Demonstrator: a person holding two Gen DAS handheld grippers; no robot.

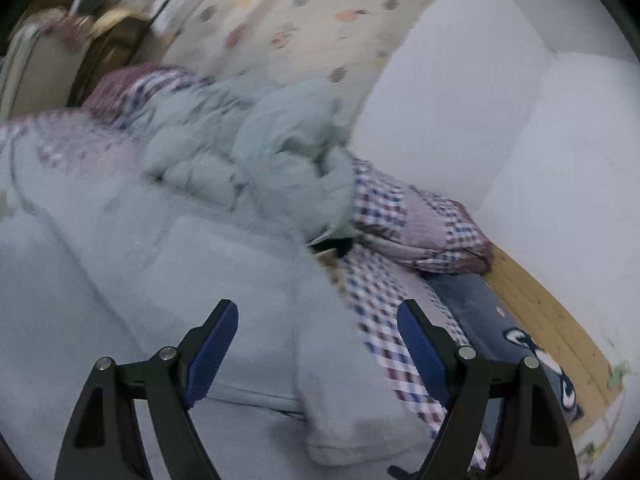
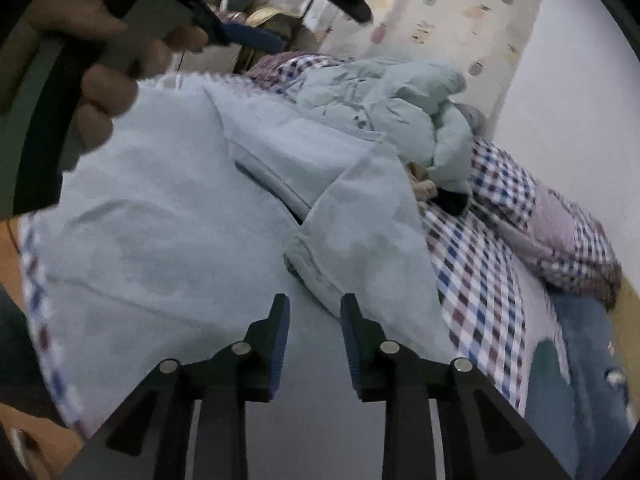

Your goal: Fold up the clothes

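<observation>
A pale grey-blue garment [image 1: 180,280] lies spread on the checked bedsheet, with one sleeve [image 1: 340,380] folded across near the sheet's edge. My left gripper [image 1: 318,312] is open and empty, hovering above that sleeve. In the right wrist view the same garment [image 2: 160,240] fills the frame, its sleeve cuff [image 2: 316,256] just ahead of my right gripper [image 2: 315,304], whose jaws stand partly open with nothing between them. The left gripper [image 2: 256,36], held in a hand, shows at the top left of the right wrist view.
A crumpled mint-green puffy jacket [image 1: 280,152] lies behind the garment. A checked pillow [image 1: 432,232] sits to the right beside a white wall [image 1: 520,140]. A blue rug [image 1: 520,344] and wood floor [image 1: 560,320] lie beyond the bed edge.
</observation>
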